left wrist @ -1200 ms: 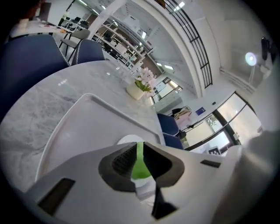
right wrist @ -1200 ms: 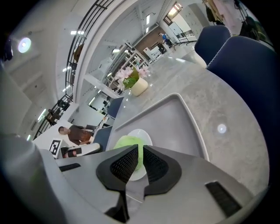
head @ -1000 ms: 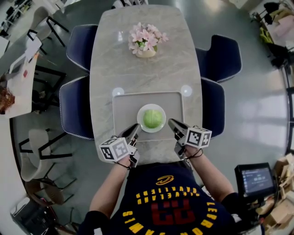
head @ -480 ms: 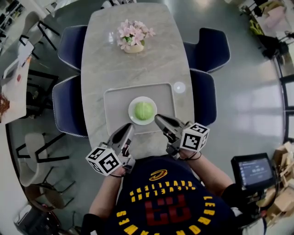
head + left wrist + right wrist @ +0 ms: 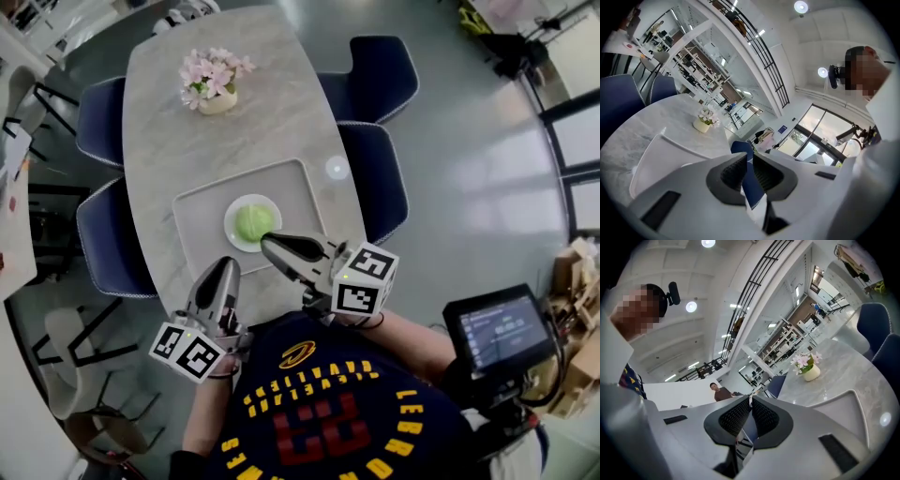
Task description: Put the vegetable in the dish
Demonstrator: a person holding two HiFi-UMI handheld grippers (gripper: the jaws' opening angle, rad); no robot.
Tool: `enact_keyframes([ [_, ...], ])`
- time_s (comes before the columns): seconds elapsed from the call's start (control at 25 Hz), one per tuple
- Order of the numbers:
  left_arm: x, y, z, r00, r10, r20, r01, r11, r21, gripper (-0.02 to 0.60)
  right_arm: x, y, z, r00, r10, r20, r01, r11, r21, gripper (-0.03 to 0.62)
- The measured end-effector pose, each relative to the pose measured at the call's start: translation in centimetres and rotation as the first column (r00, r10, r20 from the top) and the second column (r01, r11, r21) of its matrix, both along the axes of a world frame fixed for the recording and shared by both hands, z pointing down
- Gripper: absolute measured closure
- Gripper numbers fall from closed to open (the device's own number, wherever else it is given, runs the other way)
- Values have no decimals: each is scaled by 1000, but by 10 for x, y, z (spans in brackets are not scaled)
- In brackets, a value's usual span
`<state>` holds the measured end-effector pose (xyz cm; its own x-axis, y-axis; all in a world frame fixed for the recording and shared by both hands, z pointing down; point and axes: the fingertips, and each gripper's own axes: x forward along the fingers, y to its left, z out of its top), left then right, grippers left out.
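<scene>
Job apparently done: the vegetable sits in the white dish on a tray at the near end of the desk. The left hand-held gripper and the right hand-held gripper both have their jaws drawn together on nothing (perhaps a sliver of gap). The right one's tip is beside the rim. The next move likely needs only a clean retreat.

The vegetable sits in the dish on the tray, flower vase farther along the table.
</scene>
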<state>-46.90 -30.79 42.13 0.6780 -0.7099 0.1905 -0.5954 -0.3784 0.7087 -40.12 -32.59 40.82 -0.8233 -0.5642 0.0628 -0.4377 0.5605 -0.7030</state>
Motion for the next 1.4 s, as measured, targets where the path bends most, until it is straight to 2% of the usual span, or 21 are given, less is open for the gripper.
enact_keyframes([
  [0.2,1,-3,-18,999,-6,34,4,998,67,540,0,1,-18,1000,-7,-23,9,996,86,568],
  [0.32,3,-1,-23,999,-5,52,1,996,89,540,4,0,-22,1000,-3,-16,4,995,101,568],
  [1.4,5,4,-15,998,1,68,-6,996,85,540,-3,7,-20,998,-41,-38,45,991,125,568],
])
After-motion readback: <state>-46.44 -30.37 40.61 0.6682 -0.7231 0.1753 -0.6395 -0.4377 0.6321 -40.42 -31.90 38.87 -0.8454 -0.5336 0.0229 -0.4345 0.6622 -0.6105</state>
